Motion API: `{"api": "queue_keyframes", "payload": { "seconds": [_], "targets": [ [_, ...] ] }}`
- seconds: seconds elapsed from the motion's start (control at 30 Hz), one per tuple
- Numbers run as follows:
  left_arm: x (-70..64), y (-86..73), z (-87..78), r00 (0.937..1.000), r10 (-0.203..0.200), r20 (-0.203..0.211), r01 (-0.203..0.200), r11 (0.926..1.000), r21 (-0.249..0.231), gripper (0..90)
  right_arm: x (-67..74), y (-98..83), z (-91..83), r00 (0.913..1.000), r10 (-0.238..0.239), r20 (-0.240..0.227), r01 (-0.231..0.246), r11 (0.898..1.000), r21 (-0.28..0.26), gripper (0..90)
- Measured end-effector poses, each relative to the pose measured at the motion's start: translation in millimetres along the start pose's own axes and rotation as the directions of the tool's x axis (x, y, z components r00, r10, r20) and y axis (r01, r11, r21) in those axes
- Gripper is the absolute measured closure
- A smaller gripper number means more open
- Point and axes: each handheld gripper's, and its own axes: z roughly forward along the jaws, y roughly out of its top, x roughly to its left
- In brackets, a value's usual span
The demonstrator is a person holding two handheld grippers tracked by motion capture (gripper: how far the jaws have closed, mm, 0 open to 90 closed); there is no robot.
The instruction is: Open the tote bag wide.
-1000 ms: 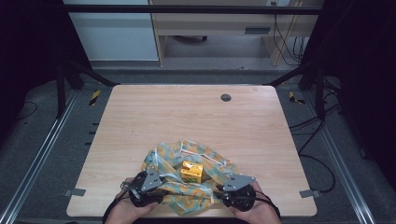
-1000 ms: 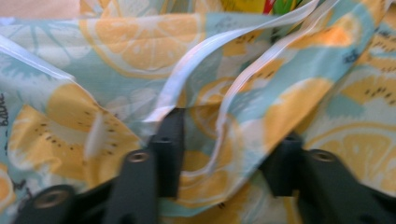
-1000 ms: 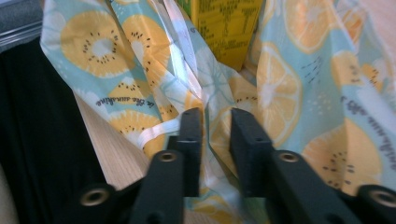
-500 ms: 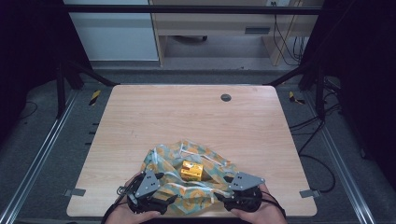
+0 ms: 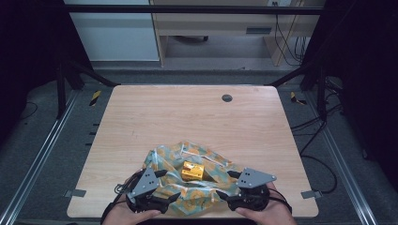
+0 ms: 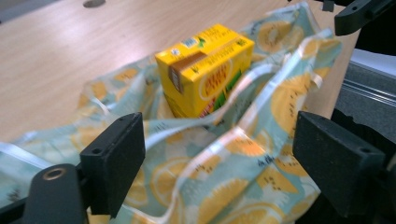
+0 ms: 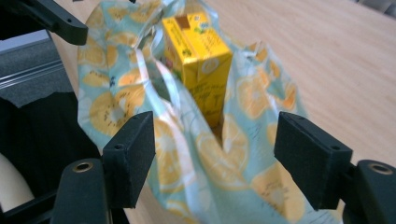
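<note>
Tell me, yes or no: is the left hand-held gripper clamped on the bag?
No: the left hand-held gripper has its jaws wide apart, with the lemon-print bag loose between them.

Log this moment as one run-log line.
left claw: open, at bag | right claw: open, at bag | lemon-print bag: crumpled, near edge | yellow carton: on bag
</note>
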Motion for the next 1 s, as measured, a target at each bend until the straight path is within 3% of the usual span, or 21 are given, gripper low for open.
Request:
{"api": "queue_keyframes", "payload": {
  "seconds": [0.2, 0.37, 0.53, 0.63, 0.73, 1.0],
  "targets": [
    [11.4, 15.9, 2.4, 0.9980, 0.057, -0.026, -0.057, 0.9983, 0.009, 22.6, -13.8, 24.7, 2.4, 0.9996, -0.020, 0.020, 0.019, 1.000, 0.011, 37.9],
    [19.5, 14.5, 19.6, 0.9967, 0.082, -0.003, -0.081, 0.9959, 0.039, 20.8, -30.1, 37.9, 20.8, 0.9994, -0.021, 0.028, 0.019, 0.999, 0.051, 41.8],
    [21.1, 2.5, 39.9, 0.9961, 0.086, 0.022, -0.087, 0.9931, 0.078, 17.7, -36.8, 31.8, 55.5, 0.9999, -0.009, -0.012, 0.011, 0.992, 0.122, 36.6],
    [19.4, -1.6, 48.9, 0.9916, 0.119, 0.050, -0.124, 0.9855, 0.115, 15.6, -36.8, 23.4, 72.2, 0.9995, -0.004, -0.031, 0.009, 0.986, 0.164, 31.7],
    [19.0, -4.6, 54.6, 0.9909, 0.128, 0.043, -0.132, 0.9839, 0.120, 15.3, -36.7, 15.3, 81.9, 0.9991, 0.006, -0.042, 0.003, 0.981, 0.193, 31.8],
    [18.8, -15.0, 67.2, 0.9913, 0.115, 0.065, -0.125, 0.9755, 0.181, 27.0, -40.6, 6.2, 90.0, 0.9976, 0.014, -0.068, 0.001, 0.977, 0.215, 78.0]
  ]
}}
